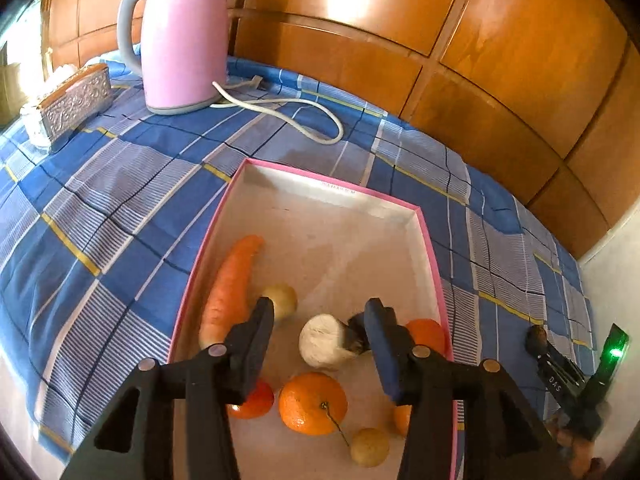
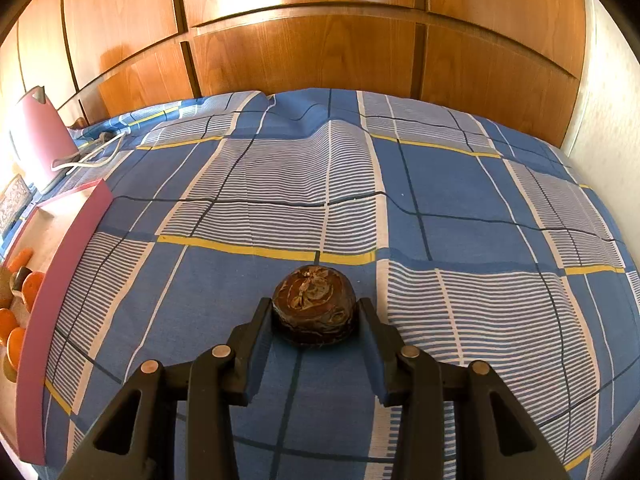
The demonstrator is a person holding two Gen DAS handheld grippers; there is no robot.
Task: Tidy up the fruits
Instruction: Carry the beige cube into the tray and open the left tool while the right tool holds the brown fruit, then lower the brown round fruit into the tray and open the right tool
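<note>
gripping dark round fruit (image 2: pixel 315 305), flat wrinkled face toward camera, right gripper (image 2: pixel 315 312)

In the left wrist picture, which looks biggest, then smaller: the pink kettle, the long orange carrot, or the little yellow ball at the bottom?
1. Pink kettle
2. Long orange carrot
3. Little yellow ball

The kettle sits farthest away yet looks biggest, so this order is safe.

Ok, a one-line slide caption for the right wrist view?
Right gripper fingers bracket a dark wrinkled fruit on the plaid cloth, beside the pink-rimmed box.

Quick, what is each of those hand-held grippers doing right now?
Left hand-held gripper: open, holding nothing, above the pink box.
Right hand-held gripper: closed on a dark brown fruit.
</note>
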